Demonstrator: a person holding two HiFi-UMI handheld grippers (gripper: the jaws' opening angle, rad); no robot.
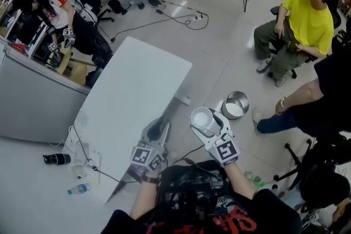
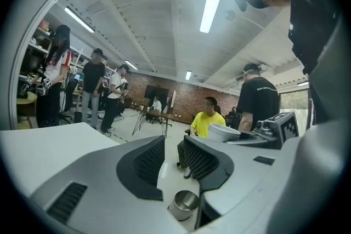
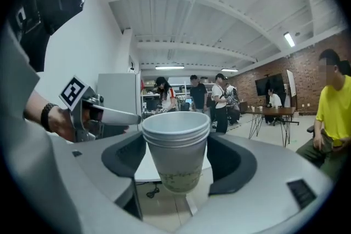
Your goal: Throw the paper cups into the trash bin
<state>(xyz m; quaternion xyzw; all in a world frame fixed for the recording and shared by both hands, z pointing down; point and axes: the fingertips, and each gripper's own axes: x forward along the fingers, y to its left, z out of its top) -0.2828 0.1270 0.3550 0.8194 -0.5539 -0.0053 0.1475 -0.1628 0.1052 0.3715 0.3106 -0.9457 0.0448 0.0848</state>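
Right gripper view: right gripper (image 3: pixel 178 164) clamps stacked paper cups (image 3: pixel 176 142). Left gripper (image 2: pixel 171 157) jaws apart, empty. Trash bin (image 1: pixel 246 100) at the cups' two o'clock.

Right claw (image 1: pixel 209 127) has the paper cups (image 1: pixel 201 118) in its grip, mouth up, just beside the round metal trash bin (image 1: pixel 236 105) on the floor. Left claw (image 1: pixel 157 130) hangs at the white worktop's (image 1: pixel 131 101) near edge. A person in a yellow shirt (image 1: pixel 306 22) sits well apart.

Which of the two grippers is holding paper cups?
The right gripper: its jaws grip the stacked paper cups, while the left gripper is open with nothing between its jaws.
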